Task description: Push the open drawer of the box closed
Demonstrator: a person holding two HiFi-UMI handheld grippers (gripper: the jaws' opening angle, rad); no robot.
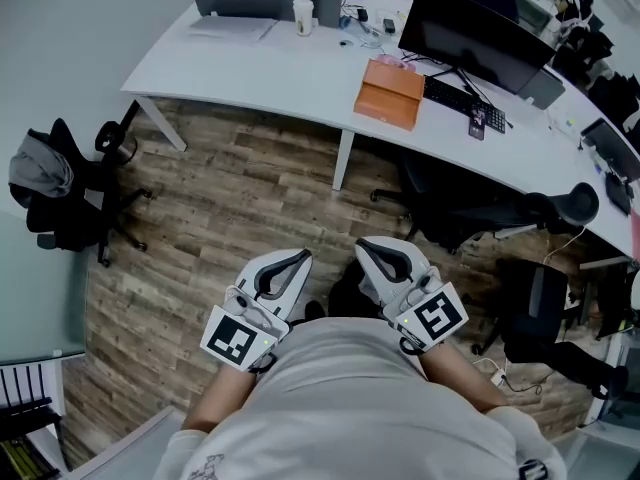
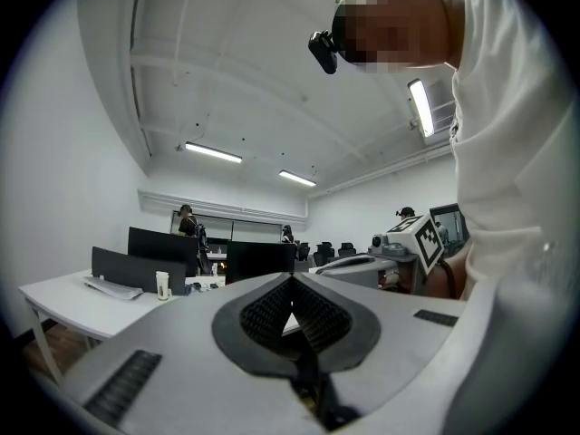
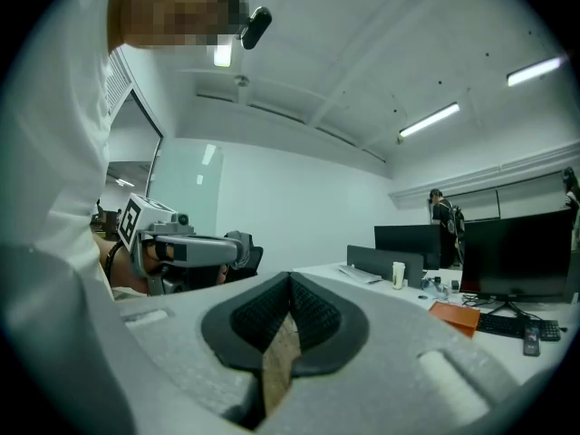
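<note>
A person stands on the wood-plank floor (image 1: 220, 208) with the left gripper (image 1: 300, 258) and right gripper (image 1: 366, 246) held against the torso at 6 o'clock. Both sets of jaws are pressed together and hold nothing. The flat orange rectangular box (image 1: 390, 93) sits well apart from them, at about 1 o'clock on the long white curved desk (image 1: 300, 68). It lies just beside a black keyboard (image 1: 455, 93).

At this distance its drawer is too small to make out, so which side it opens on is unclear. The box looks light and loose on the desk. A push at the wrong face, or one without a brace, would likely slide the whole box towards the keyboard and leave the drawer open.

The head view alone shows both grippers and the box together. The right gripper (image 3: 290, 279) view catches the box (image 3: 456, 316) side-on at 4 o'clock. The left gripper (image 2: 292, 279) view shows no box, only a white paper cup (image 2: 162, 285) at 9 o'clock.
</note>
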